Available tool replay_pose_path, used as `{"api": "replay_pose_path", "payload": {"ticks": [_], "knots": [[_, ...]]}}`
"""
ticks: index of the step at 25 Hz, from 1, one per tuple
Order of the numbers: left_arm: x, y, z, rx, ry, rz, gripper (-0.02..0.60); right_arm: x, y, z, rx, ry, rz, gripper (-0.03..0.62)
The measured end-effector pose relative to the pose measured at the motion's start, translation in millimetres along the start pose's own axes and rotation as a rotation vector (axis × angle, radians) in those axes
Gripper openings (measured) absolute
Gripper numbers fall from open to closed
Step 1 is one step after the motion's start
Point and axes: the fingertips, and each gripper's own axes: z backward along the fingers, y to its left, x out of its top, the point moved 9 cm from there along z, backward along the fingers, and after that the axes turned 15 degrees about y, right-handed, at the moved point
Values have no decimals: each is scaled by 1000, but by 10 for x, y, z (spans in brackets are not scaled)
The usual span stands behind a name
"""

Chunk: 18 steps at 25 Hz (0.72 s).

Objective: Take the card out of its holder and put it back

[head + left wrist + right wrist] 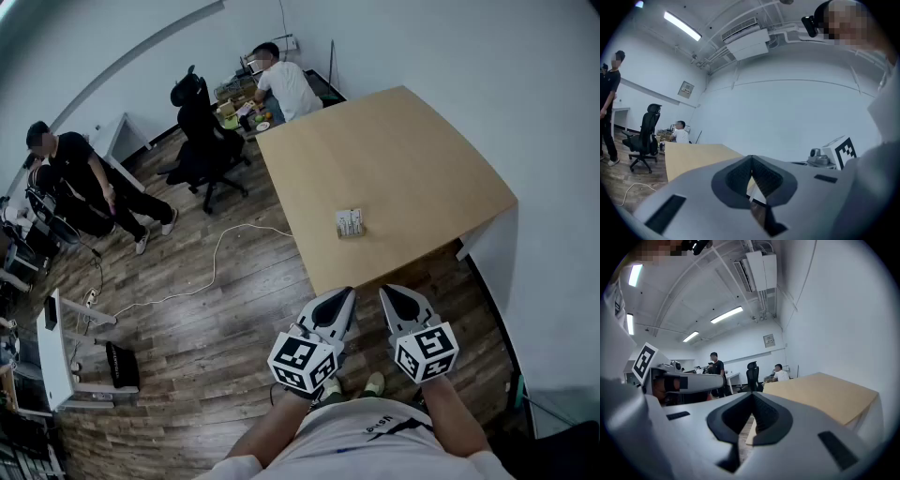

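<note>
A small clear card holder with a card in it [351,223] stands on the light wooden table [394,169], near the table's front edge. Both grippers are held close to my body, short of the table. My left gripper [344,298] has its jaws pressed together with nothing between them. My right gripper [387,294] is likewise shut and empty. In the left gripper view the left gripper [751,161] points up over the table [693,157]. In the right gripper view the right gripper [752,399] points toward the table [820,392]. The holder does not show in either gripper view.
A white wall [487,66] borders the table's far and right sides. A black office chair [202,141] and a seated person [281,84] are beyond the table's far left corner. Another person [84,183] stands at left. A white cable [211,267] lies on the wood floor.
</note>
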Motion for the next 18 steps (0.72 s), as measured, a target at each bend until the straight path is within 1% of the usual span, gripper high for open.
{"api": "replay_pose_path", "payload": {"ticks": [5,10,18], "knots": [[5,-41,5,2,-5,2,12,10,-18,34,6,-5,-6,12],[-22,-44,-50,4,2,4,12,-12,-90,23,44,-20,-43,12],[-28,-99,-126,39,2,7,12,-27,-265,101,72,-53,-54,12]]}}
